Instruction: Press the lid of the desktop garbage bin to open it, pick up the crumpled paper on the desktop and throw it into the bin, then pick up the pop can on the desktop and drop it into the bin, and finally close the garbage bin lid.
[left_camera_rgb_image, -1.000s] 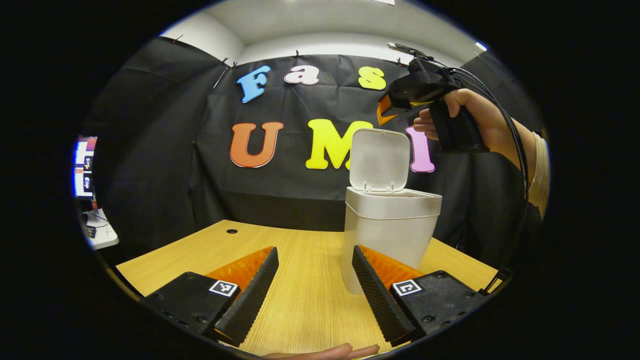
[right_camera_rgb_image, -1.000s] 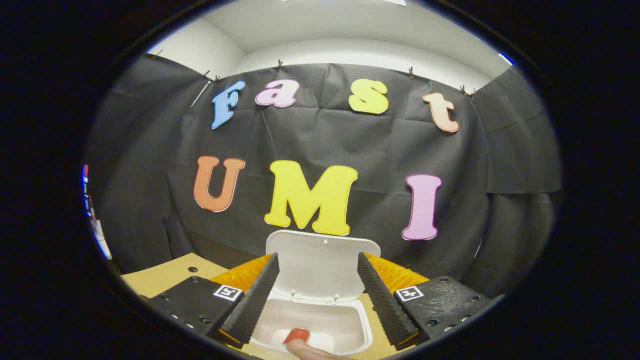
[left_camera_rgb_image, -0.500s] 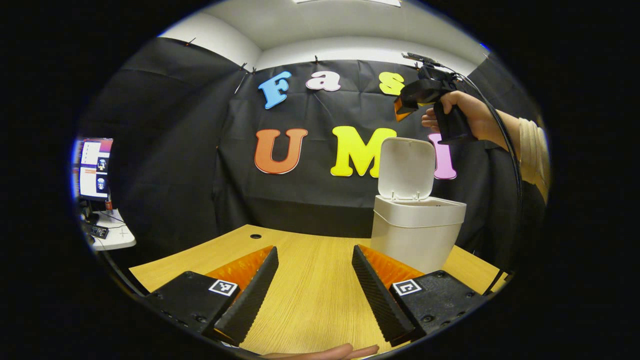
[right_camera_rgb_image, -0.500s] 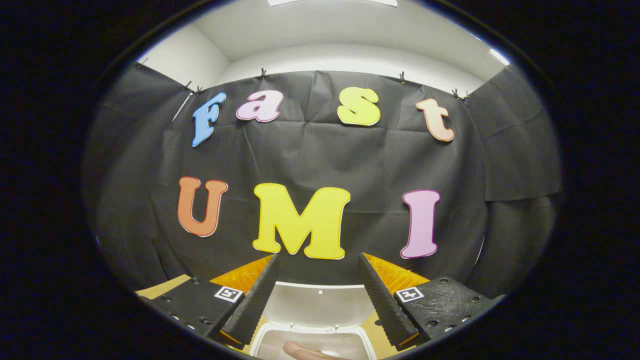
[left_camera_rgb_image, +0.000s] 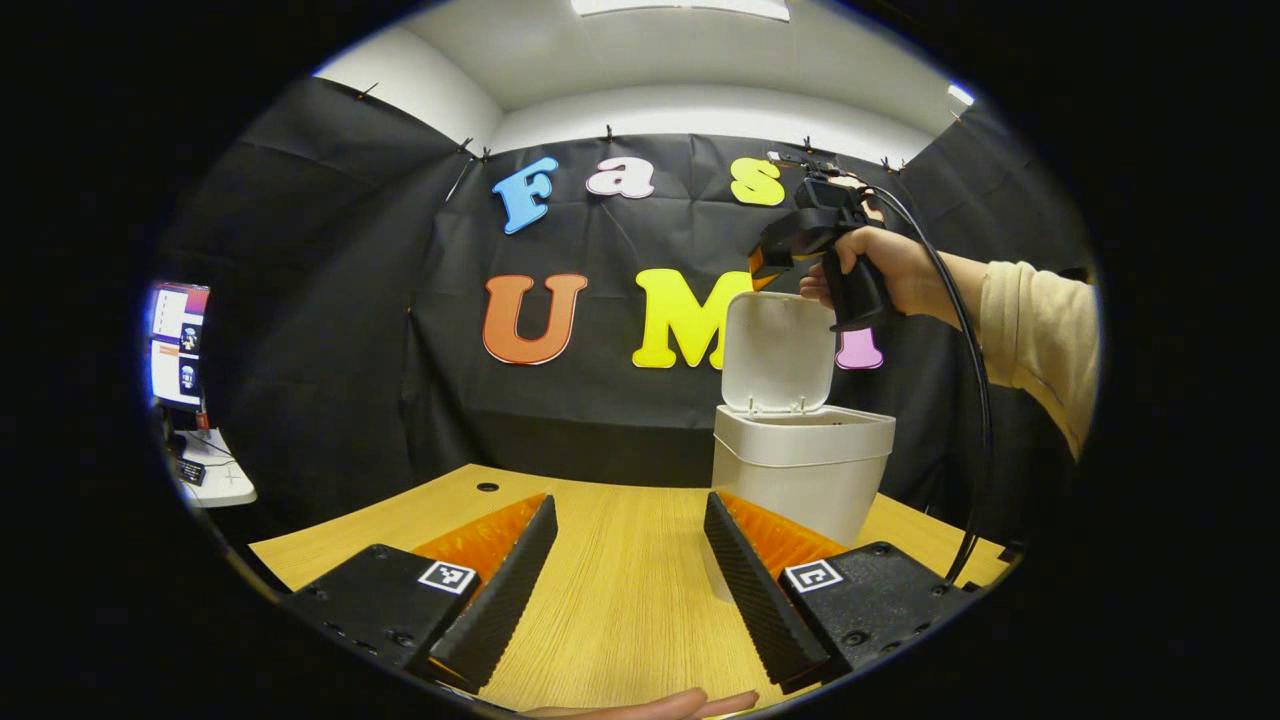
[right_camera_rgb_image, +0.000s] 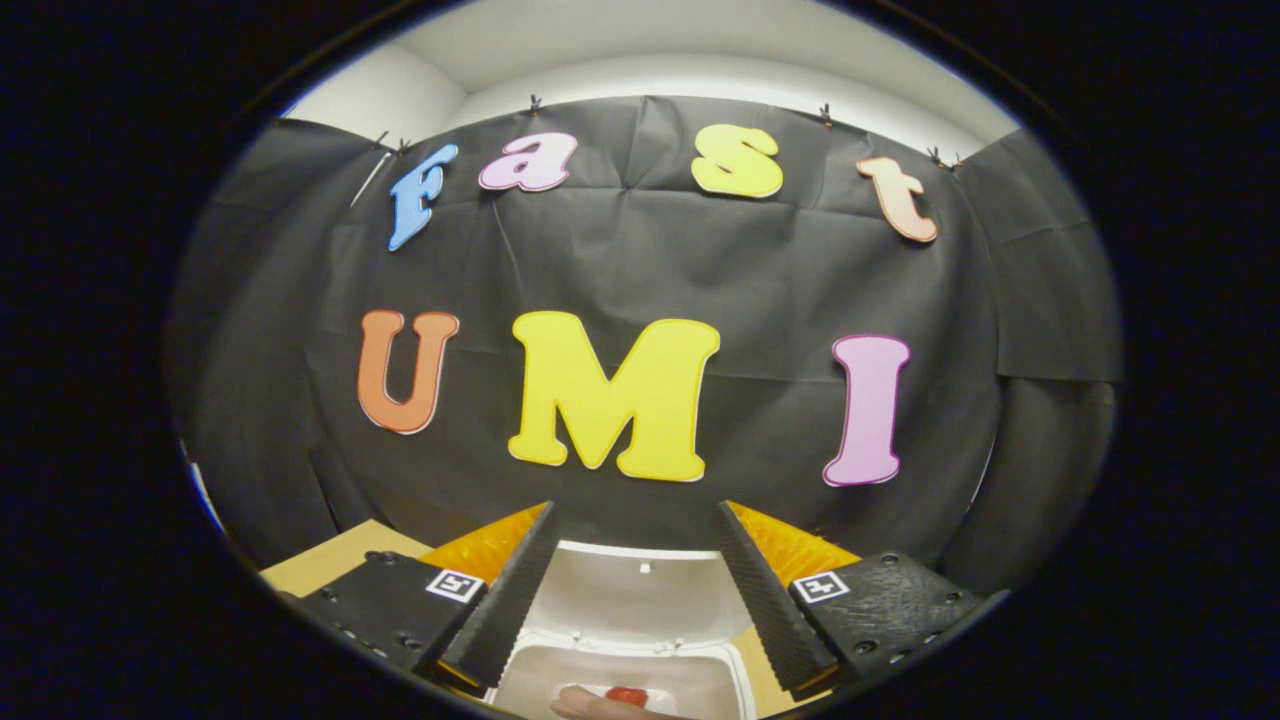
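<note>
White plastic bin (left_camera_rgb_image: 803, 470) stands on the wooden desktop (left_camera_rgb_image: 620, 590) with its lid (left_camera_rgb_image: 779, 350) flipped upright, so the opening step is done. We see no crumpled paper or pop can on the visible desk. In the right gripper view a red object (right_camera_rgb_image: 626, 694) sits inside the bin's mouth, probably the pop can (mostly cut off at the edge, so we can't be sure). We judge both drops finished and only closing the lid left. Right gripper (right_camera_rgb_image: 634, 590) hangs above the open bin, fingers wide apart, holding nothing. Left gripper (left_camera_rgb_image: 628, 578) hovers low over the desk just beside the bin, also spread wide and empty.
</note>
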